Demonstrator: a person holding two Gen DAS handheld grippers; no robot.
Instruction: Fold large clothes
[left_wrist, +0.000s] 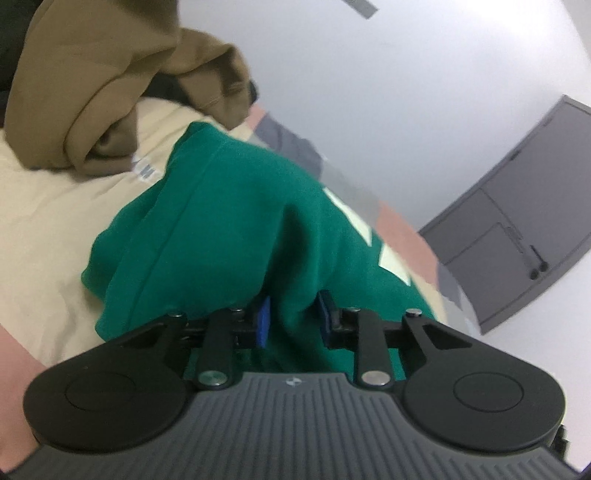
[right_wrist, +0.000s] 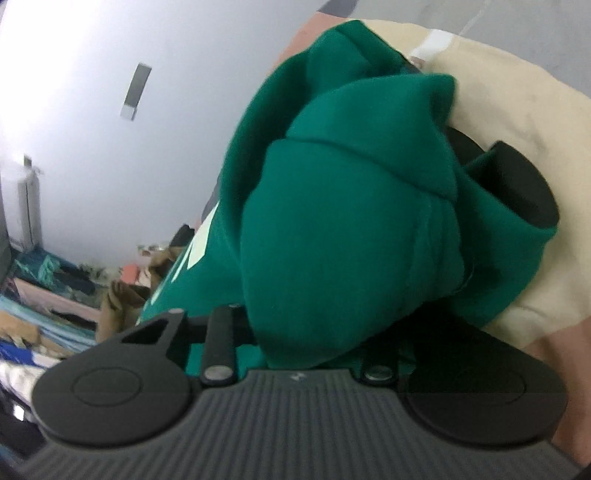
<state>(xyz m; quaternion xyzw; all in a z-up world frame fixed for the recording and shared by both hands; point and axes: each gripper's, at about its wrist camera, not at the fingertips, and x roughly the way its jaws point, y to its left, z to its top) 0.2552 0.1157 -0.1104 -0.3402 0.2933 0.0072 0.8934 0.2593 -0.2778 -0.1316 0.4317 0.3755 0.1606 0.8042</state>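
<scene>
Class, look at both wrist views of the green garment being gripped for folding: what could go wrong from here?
1. The left gripper pinches only a bunched ridge of the green garment; it may slip free when lifted.
2. Fabric drapes over the right gripper, hiding its fingers, so it may be holding several layers and fold unevenly.
3. The brown garment lies close by on the cream bedding and may get dragged along.

No words can be read. The green sweatshirt (left_wrist: 221, 229) has pale letter shapes at three o'clock, cut off and unreadable.
</scene>
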